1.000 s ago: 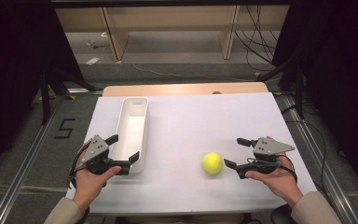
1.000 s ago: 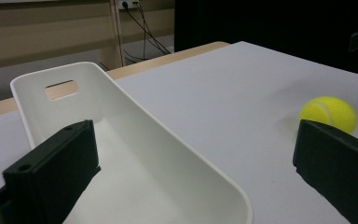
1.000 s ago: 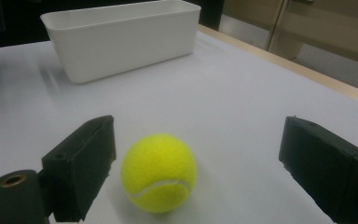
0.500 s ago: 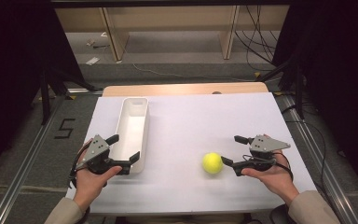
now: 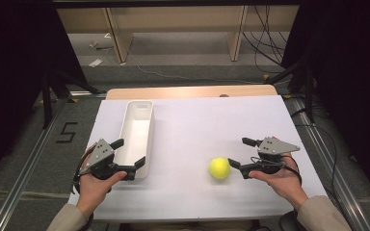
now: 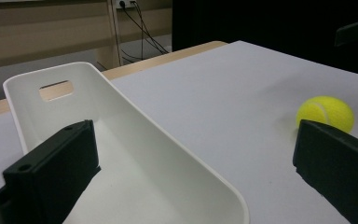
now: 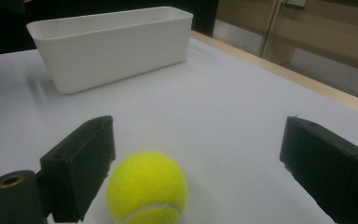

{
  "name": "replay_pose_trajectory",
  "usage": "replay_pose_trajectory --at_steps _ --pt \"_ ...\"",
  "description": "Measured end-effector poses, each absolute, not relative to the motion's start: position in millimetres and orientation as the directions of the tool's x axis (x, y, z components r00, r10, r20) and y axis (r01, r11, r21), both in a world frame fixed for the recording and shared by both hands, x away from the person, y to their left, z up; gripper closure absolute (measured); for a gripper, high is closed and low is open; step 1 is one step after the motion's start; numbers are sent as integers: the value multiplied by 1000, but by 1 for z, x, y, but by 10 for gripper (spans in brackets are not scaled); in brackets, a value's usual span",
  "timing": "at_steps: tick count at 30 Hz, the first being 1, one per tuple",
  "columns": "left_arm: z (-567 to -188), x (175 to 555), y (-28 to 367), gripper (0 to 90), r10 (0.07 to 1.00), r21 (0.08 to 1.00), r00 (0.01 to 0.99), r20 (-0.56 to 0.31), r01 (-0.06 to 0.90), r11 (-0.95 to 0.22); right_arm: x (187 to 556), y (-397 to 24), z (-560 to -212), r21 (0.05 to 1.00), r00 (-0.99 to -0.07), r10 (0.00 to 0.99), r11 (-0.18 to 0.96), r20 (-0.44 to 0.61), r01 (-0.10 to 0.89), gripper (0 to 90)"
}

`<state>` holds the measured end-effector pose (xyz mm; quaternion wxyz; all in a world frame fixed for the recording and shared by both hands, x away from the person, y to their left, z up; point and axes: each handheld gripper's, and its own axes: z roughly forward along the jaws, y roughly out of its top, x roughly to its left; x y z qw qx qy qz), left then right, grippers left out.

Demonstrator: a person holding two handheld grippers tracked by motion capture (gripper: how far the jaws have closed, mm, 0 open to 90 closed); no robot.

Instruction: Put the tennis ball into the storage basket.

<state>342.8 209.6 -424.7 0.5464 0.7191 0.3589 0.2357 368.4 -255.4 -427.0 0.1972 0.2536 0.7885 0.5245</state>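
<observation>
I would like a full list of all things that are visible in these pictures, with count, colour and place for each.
tennis ball: 1, yellow-green, on the white table top, near the right gripper, close beside one of its jaws
bin: 1, white, long and open-topped, on the left part of the table, nothing seen inside
table: 1, white top with a wooden far edge, in the middle of the high view
wooden shelving: pale brown, on the floor behind the table
cables: several, black, on the floor at the far right
left gripper: 1, black and grey, jaws open astride the near end of the bin
right gripper: 1, black and grey, jaws open beside the ball
hands: 2, one holding each gripper
</observation>
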Motion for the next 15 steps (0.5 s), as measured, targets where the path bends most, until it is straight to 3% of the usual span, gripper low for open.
replay_pose_trajectory --at_steps 15 --pt "-425 343 209 0 773 955 632 -53 258 -145 379 -238 -432 909 -813 579 366 -54 199 111"
